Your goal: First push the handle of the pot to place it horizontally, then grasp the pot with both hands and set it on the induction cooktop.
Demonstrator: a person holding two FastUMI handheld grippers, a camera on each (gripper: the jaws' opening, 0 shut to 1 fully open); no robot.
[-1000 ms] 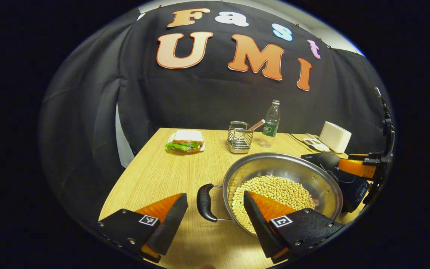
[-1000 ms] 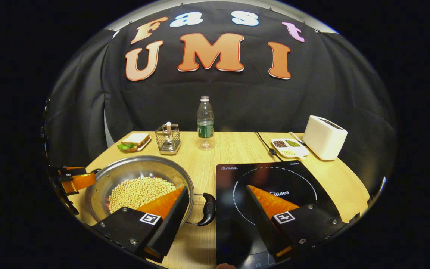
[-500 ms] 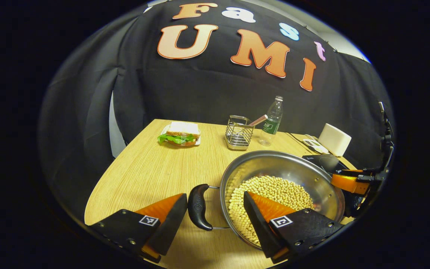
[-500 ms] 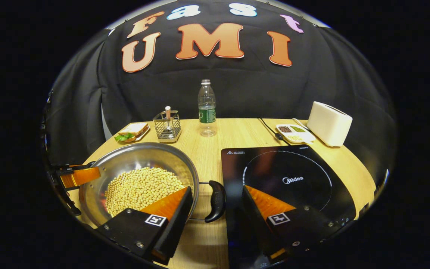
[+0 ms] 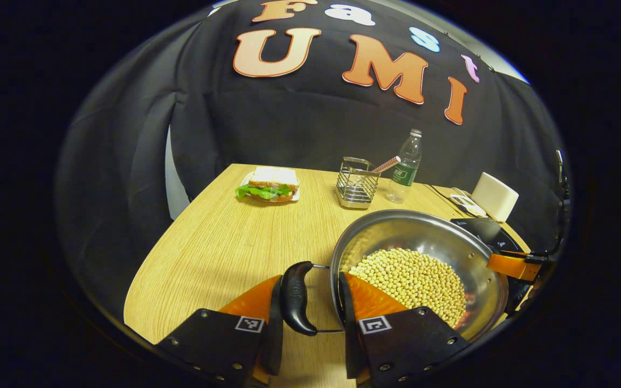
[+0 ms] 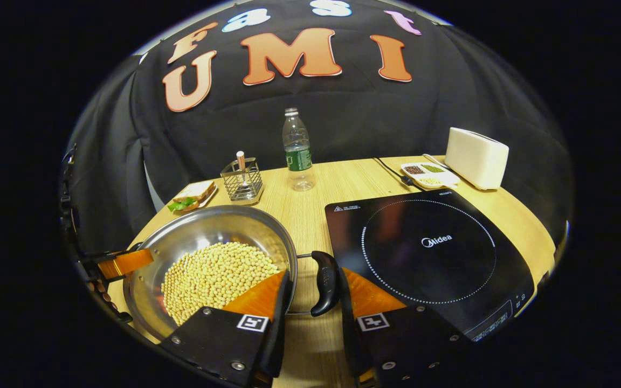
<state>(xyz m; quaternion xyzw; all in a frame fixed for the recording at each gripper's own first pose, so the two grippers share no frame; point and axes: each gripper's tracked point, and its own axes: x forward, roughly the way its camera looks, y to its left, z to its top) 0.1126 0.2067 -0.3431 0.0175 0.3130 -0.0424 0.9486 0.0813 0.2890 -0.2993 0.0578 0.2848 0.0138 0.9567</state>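
Observation:
A steel pot (image 5: 413,231) (image 6: 208,231) full of soybeans (image 5: 413,277) stands on the wooden table, left of the black induction cooktop (image 6: 429,242) (image 5: 483,229). Its two black handles point left and right. My left gripper (image 5: 310,278) is shut on the left handle (image 5: 295,296), one finger against the grip's outer side and the other at the pot's rim. My right gripper (image 6: 315,272) holds the right handle (image 6: 325,283) the same way, close to the cooktop's edge. Each gripper also appears at the pot's far rim in the other's view.
At the back of the table stand a sandwich on a plate (image 5: 267,186), a wire holder (image 6: 241,180), a water bottle (image 6: 298,156), a small dish of beans (image 6: 429,173) and a white toaster (image 6: 476,157). A cable (image 6: 391,170) runs behind the cooktop.
Both grippers stood wide open astride the handles and have narrowed onto them. Each has also come closer to the pot.

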